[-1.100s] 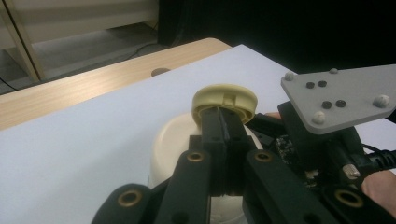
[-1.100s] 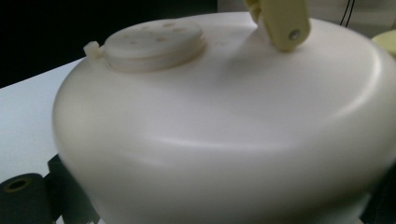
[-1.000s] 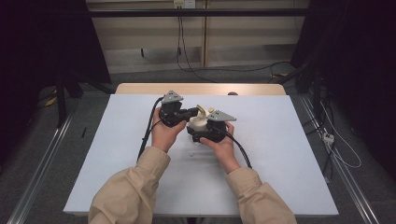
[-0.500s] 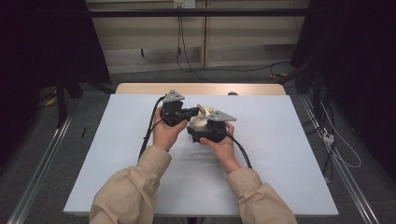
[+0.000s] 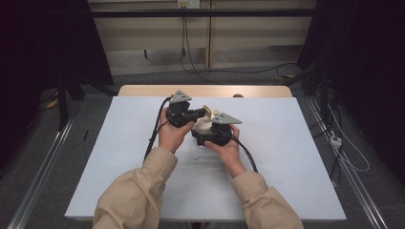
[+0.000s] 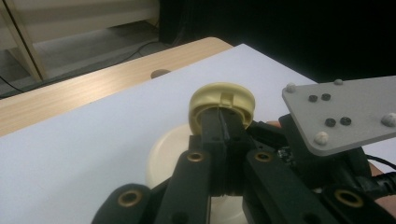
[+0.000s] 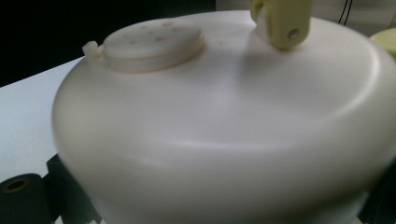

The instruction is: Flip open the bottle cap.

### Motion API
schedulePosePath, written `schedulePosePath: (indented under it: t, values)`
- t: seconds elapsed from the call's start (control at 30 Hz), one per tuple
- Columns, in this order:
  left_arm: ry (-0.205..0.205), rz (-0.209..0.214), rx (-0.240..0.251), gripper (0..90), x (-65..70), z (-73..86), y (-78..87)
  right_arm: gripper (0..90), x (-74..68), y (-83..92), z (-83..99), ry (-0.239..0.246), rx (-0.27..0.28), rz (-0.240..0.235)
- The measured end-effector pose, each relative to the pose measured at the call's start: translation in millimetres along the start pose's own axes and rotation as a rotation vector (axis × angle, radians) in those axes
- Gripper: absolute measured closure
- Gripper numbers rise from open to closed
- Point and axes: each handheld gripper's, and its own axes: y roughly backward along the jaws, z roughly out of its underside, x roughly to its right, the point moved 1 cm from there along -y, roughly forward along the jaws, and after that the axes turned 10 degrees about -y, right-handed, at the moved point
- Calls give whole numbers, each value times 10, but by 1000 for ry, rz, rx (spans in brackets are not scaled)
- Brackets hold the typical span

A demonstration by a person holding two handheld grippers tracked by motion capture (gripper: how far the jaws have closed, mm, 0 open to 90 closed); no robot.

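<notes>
The left gripper (image 6: 223,128) has its fingers (image 6: 212,127) pinched tight on the rim of a pale yellow round plastic lid (image 6: 222,103), which stands up on edge above a cream, rounded plastic pot (image 7: 224,121). The right gripper (image 5: 213,135) holds that pot by the body: in the right gripper view the pot sits close between its fingers, though their tips are hidden, so how wide they stand cannot be told exactly. A yellow hinge piece (image 7: 284,21) joins lid and pot, and a small round perforated cap (image 7: 153,43) sits on the pot's top.

Compared with the earlier high views, nothing has shifted: both hands and the pot sit at the same spot, mid-way along the white worktop (image 5: 286,143), toward its far side. That stillness suggests the lid is open and being held steady.
</notes>
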Motion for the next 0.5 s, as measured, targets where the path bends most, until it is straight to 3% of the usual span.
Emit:
schedulePosePath:
  t: [0.5]
  values:
    - [-7, 6, -1, 900, 22, -34, -87, 52, -2, 17, -7, -10, -9, 4]
